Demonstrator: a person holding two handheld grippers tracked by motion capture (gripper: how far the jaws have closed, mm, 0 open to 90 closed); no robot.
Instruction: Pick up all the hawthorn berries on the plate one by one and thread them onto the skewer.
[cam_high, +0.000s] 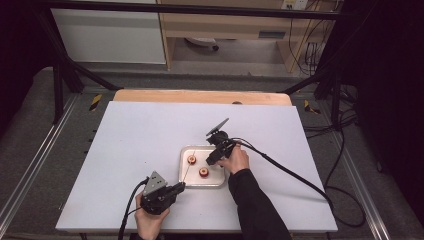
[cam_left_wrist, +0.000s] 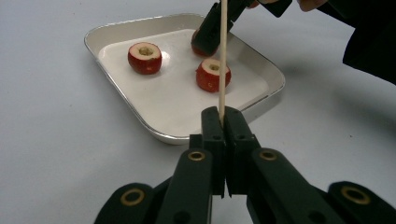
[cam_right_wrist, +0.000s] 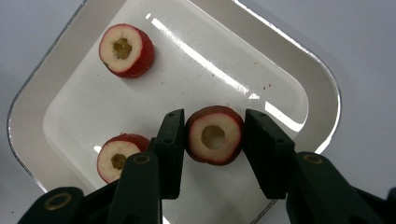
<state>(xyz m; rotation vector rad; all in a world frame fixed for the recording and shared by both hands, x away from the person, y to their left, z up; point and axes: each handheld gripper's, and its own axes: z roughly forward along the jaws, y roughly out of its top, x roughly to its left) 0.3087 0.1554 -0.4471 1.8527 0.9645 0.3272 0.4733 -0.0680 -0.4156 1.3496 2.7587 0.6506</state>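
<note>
A silver tray (cam_high: 183, 150) sits on the white table and holds three cored red fruit pieces. My right gripper (cam_right_wrist: 215, 120) is shut on one cored piece (cam_right_wrist: 215, 136) near the tray's corner, one jaw pressed on each side. Whether that piece is lifted off the tray floor I cannot tell. The other two pieces (cam_right_wrist: 126, 50) (cam_right_wrist: 116, 158) lie loose in the tray. My left gripper (cam_left_wrist: 223, 116) is shut on a thin wooden skewer (cam_left_wrist: 222, 56), which sticks forward over the tray's near rim towards a loose piece (cam_left_wrist: 213, 74). In the high view the left gripper (cam_high: 180, 187) is at the tray's front left corner.
The white table top (cam_high: 140, 135) spreads wide around the tray, with a wooden strip (cam_high: 200, 96) along its far edge. Black cables (cam_high: 290, 172) trail from the grippers across the right side and off the front. A dark frame surrounds the table.
</note>
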